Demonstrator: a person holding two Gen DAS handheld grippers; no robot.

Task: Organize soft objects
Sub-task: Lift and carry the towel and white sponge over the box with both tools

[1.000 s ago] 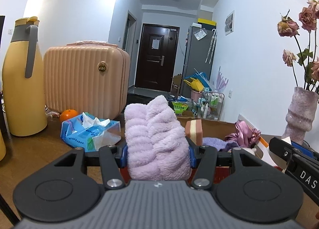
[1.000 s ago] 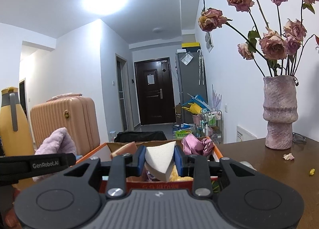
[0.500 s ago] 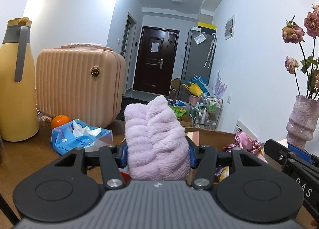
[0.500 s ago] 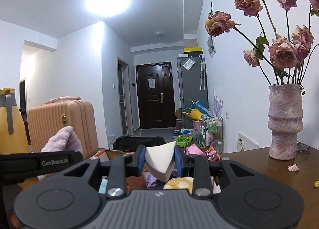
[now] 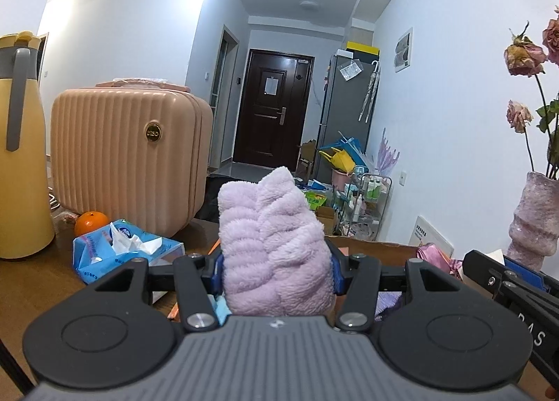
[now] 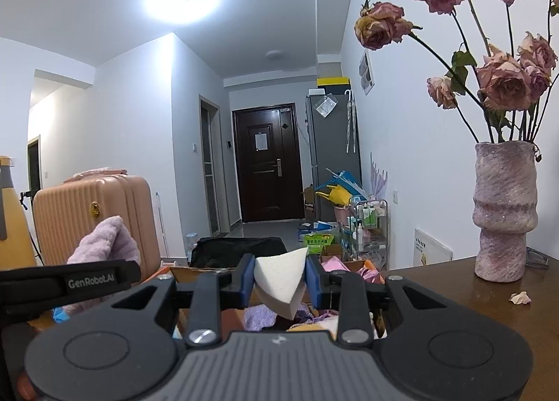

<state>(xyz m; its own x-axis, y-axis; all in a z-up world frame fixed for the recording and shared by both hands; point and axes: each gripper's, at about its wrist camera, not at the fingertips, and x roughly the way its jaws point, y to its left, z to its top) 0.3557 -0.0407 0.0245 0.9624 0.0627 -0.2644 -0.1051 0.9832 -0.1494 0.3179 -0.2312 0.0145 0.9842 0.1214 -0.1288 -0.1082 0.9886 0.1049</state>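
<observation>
My left gripper (image 5: 276, 271) is shut on a fluffy lilac towel (image 5: 274, 247) that bulges up between its blue pads. The towel also shows at the left of the right wrist view (image 6: 104, 243). My right gripper (image 6: 279, 282) is shut on a white wedge-shaped sponge (image 6: 281, 278) and holds it above an open cardboard box (image 6: 195, 270). The box holds several soft things: purple cloth (image 6: 260, 317) and pink satin fabric (image 6: 335, 266). In the left wrist view the box (image 5: 377, 247) lies just ahead, with pink fabric (image 5: 435, 254) at its right. The right gripper's body (image 5: 513, 285) shows at the right edge.
On the brown table stand a pink ribbed suitcase (image 5: 129, 163), a yellow thermos (image 5: 21, 156), an orange (image 5: 91, 223) and a blue tissue pack (image 5: 122, 254) at the left. A mauve vase of dried roses (image 6: 503, 212) stands at the right, with a fallen petal (image 6: 520, 297) beside it.
Both grippers have risen and tilted up slightly over the box, each still holding its object. The suitcase and tissue pack have shifted left and lower in the left wrist view.
</observation>
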